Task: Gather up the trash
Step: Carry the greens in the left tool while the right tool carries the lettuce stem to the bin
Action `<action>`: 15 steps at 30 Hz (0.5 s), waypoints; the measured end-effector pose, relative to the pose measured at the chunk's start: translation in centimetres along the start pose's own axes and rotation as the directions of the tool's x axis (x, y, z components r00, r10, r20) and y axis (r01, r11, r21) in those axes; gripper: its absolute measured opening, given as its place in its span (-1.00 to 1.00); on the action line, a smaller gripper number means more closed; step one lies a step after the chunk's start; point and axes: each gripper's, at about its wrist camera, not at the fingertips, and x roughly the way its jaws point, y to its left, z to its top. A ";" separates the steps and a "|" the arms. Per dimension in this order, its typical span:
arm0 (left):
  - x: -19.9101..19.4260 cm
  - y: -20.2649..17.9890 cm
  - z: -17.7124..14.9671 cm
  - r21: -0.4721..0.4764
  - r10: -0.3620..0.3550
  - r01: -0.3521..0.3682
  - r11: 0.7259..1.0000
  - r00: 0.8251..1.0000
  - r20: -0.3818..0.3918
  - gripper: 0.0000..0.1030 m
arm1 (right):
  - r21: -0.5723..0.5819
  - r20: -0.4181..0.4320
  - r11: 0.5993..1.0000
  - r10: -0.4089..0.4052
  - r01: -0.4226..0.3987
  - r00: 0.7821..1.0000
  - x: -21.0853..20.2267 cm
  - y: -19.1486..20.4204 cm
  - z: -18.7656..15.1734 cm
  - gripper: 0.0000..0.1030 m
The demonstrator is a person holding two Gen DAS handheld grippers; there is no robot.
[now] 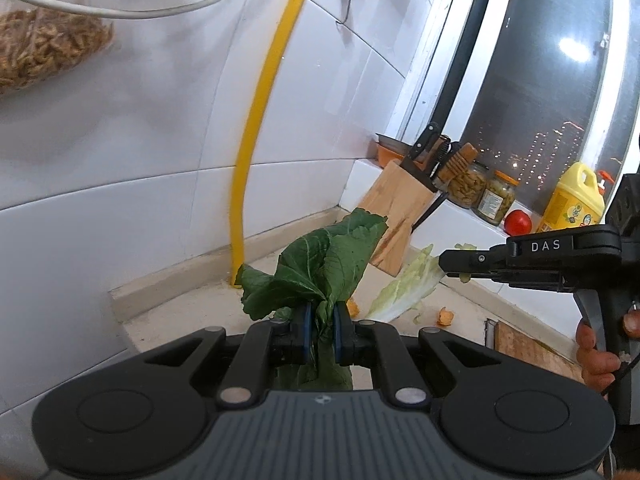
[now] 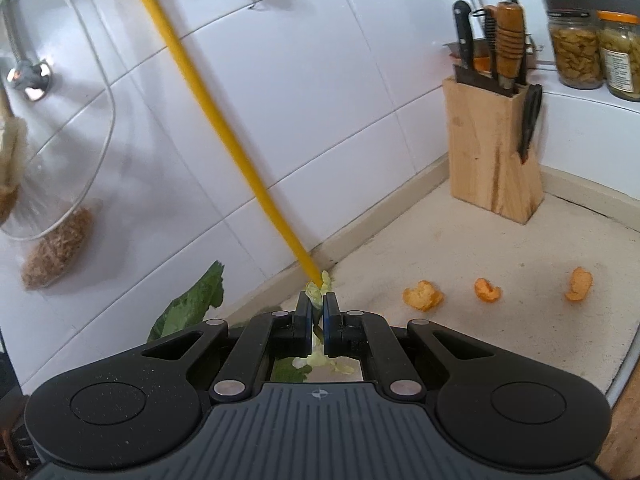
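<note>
My left gripper point(image 1: 321, 314) is shut on a dark green leaf point(image 1: 316, 264) that sticks up above its blue pads, held over the counter. In the left wrist view my right gripper point(image 1: 442, 266) comes in from the right, shut on a pale cabbage leaf point(image 1: 404, 292) that hangs down from its tip. In its own view the right gripper point(image 2: 318, 302) pinches that pale cabbage leaf point(image 2: 318, 290), and the dark green leaf point(image 2: 192, 306) shows at lower left. Three orange peel pieces point(image 2: 424, 295) point(image 2: 487, 290) point(image 2: 579, 283) lie on the counter to the right.
A wooden knife block point(image 2: 494, 148) stands in the counter corner. Jars point(image 2: 576, 50), a tomato point(image 1: 518, 222) and a yellow bottle point(image 1: 572, 200) sit on the window ledge. A yellow hose point(image 2: 224, 132) runs down the white tiled wall. A wooden board point(image 1: 532, 350) lies at right.
</note>
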 end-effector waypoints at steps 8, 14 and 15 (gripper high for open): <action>-2.8 2.2 -0.8 -0.035 0.078 -0.078 0.996 0.997 0.002 -0.87 | -0.035 -0.071 0.996 0.078 -0.081 0.994 2.4 3.0 -0.9 -0.85; -5.4 4.6 -2.0 -0.068 0.150 -0.150 0.986 0.989 -0.003 -0.87 | -0.054 -0.143 0.987 0.141 -0.150 0.980 5.0 5.8 -2.6 -0.85; -5.8 5.0 -2.1 -0.074 0.160 -0.159 0.984 0.987 -0.005 -0.87 | -0.059 -0.156 0.985 0.149 -0.160 0.976 5.4 6.4 -3.0 -0.85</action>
